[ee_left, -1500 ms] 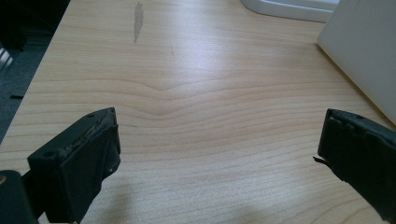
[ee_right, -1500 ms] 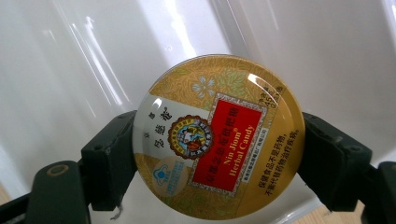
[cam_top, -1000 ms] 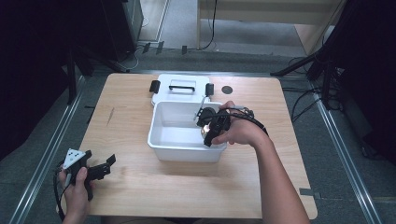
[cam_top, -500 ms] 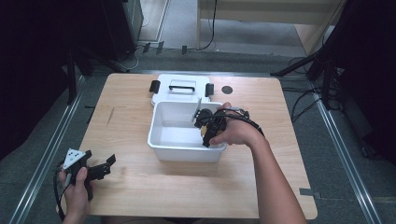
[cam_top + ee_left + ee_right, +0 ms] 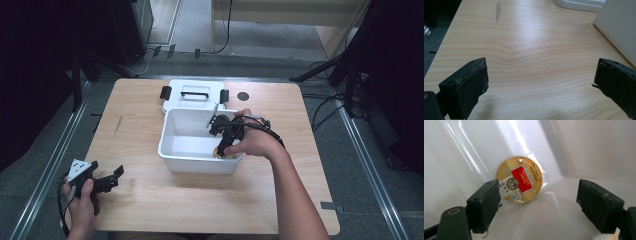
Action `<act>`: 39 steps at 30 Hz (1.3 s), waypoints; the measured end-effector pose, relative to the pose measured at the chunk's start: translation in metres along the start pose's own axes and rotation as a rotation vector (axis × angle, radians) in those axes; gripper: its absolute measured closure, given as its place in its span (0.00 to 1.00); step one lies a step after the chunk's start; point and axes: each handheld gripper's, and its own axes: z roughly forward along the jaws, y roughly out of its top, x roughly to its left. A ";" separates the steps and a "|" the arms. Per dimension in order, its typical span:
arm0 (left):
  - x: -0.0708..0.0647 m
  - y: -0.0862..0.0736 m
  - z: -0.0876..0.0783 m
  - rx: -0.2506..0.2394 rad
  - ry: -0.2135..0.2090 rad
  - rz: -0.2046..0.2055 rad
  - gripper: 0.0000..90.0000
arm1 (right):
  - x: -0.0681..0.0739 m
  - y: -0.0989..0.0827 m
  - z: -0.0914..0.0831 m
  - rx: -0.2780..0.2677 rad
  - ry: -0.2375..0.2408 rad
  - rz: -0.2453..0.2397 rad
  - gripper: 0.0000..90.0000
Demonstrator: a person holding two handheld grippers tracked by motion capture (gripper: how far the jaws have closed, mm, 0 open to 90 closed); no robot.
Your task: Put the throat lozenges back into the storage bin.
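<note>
A round gold tin [image 5: 519,179] with a red and white label lies on the floor of a white plastic bin [image 5: 461,150], close to a corner. In the high view the tin [image 5: 220,151] shows in the bin's near right corner. My right gripper [image 5: 539,192] reaches down into the bin, jaws wide apart, the tin just beyond the left jaw and untouched. In the high view the right gripper [image 5: 221,142] sits under the person's hand inside the bin [image 5: 172,145]. My left gripper [image 5: 112,177] rests low at the table's near left, open over bare wood [image 5: 540,72].
The bin's white lid [image 5: 195,95] with a handle and black clips lies behind the bin. A small dark disc [image 5: 243,96] sits at the table's far right. The bin's outer wall [image 5: 619,27] stands to the right of the left gripper. A cable trails from the right hand.
The right hand has shifted a little toward the bin's near right corner. The left hand has stayed put.
</note>
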 end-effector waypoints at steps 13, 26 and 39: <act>-0.001 0.000 -0.001 -0.003 0.001 0.009 0.00 | -0.014 -0.028 -0.050 -0.179 -0.001 0.223 0.18; -0.001 0.000 0.000 -0.005 0.002 0.006 0.00 | -0.030 -0.084 -0.065 -0.205 0.004 0.308 0.16; 0.000 0.000 0.000 0.004 -0.006 0.004 0.00 | -0.038 -0.136 -0.045 -0.200 -0.007 0.387 0.15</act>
